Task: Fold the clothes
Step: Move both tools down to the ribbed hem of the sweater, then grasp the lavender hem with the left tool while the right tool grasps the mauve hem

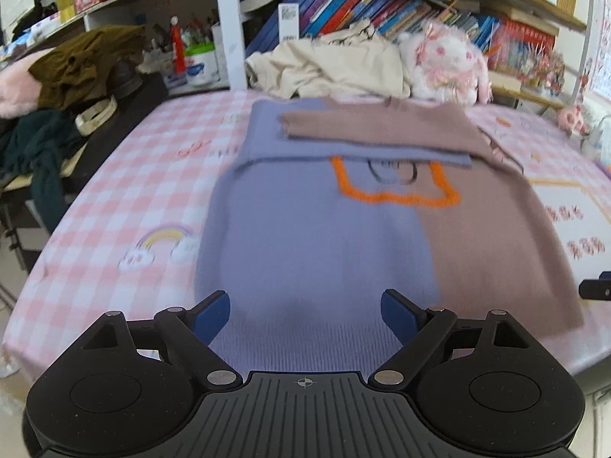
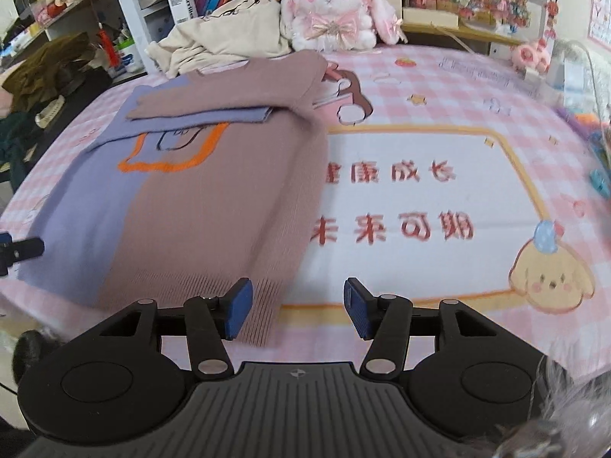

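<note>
Two-tone knit sweater [image 1: 324, 236] flat on the checked bedsheet [image 1: 114, 198], long axis running away, sleeves folded across. Left gripper [image 1: 305, 316] over hem, right gripper [image 2: 298, 307] beside its corner; both wide open, empty.

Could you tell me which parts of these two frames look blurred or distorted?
Left wrist view: the sweater is motion-smeared, while the left gripper stays sharp. Right wrist view: the red lettering on the bedsheet is smeared; fisheye bends the bed edge and shelves in both.
</note>
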Demonstrator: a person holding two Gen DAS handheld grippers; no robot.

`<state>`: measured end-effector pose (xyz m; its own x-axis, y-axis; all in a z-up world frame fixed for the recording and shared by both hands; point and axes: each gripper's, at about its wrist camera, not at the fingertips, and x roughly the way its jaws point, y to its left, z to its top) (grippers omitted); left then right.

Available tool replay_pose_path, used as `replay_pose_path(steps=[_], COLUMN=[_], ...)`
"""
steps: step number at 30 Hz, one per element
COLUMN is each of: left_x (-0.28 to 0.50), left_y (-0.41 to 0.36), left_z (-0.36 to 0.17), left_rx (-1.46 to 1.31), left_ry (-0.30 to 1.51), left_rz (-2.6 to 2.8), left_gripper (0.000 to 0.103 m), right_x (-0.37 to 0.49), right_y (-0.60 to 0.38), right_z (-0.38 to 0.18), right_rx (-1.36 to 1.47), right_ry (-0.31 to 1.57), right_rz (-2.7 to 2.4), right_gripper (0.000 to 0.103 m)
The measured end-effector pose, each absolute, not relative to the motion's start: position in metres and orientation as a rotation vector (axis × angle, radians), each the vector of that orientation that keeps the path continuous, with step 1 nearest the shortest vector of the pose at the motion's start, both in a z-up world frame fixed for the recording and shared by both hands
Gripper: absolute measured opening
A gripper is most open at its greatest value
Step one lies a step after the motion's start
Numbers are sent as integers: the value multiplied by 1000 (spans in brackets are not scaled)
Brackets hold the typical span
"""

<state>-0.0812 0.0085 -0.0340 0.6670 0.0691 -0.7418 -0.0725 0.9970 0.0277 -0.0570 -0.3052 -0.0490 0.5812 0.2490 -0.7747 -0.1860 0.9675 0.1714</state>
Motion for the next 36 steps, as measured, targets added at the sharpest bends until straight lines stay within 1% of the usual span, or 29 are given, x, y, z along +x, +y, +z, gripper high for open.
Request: replay_pose_path(steps=[2, 5, 9, 12, 13, 15, 16, 17, 18, 20, 22, 24, 26, 27, 28, 29, 30, 33, 36], left_x=[-91, -103, -108, -106, -103, -95, -92, -89, -86, -79, -74, -70, -68, -68, -67, -67, -66, -65, -63], left_y=[12, 25, 46, 59, 63, 70, 74, 75, 78, 83, 86, 89, 91, 91, 91, 91, 90, 89, 82], left_z=[-33, -31, -34, -39, -41, -46, -48, -50, -53, -57, -61, -64, -65, -65, -65, -63, -61, -55, -48], left_rx=[-18, -56, -116, -136, -146, -169, -180, -195, -216, -249, -267, -284, -289, -291, -292, -298, -305, -327, -305], left_ry=[843, 842, 849, 850, 853, 863, 867, 872, 878, 884, 900, 917, 910, 910, 910, 905, 899, 882, 866], left_rz=[107, 160, 226, 256, 247, 223, 212, 205, 201, 190, 176, 161, 157, 158, 160, 150, 137, 100, 44], left_gripper=[89, 89, 88, 87, 85, 72, 69, 63, 59, 57, 50, 43, 37, 32, 29, 19, 13, 13, 14], right_x=[-62, -67, -71, -69, -66, -63, -61, -60, -58, -55, -52, -50, -48, -47, -46, -47, -47, -50, -52], right_y=[-307, -305, -301, -303, -305, -306, -305, -303, -302, -298, -294, -290, -285, -283, -281, -279, -276, -268, -261], right_z=[-54, -59, -59, -60, -61, -61, -61, -60, -60, -60, -60, -60, -60, -60, -59, -57, -56, -46, -32], right_rx=[107, 134, 122, 122, 135, 162, 172, 183, 193, 194, 181, 164, 140, 135, 129, 122, 115, 103, 159], right_ry=[931, 946, 937, 927, 928, 931, 934, 937, 940, 947, 954, 957, 966, 970, 969, 964, 959, 913, 839], right_rz=[274, 302, 298, 251, 241, 227, 224, 221, 218, 205, 187, 173, 173, 175, 171, 164, 157, 157, 226], right_gripper=[51, 47, 46, 42, 41, 38, 36, 36, 34, 33, 32, 29, 19, 12, 10, 9, 8, 7, 7])
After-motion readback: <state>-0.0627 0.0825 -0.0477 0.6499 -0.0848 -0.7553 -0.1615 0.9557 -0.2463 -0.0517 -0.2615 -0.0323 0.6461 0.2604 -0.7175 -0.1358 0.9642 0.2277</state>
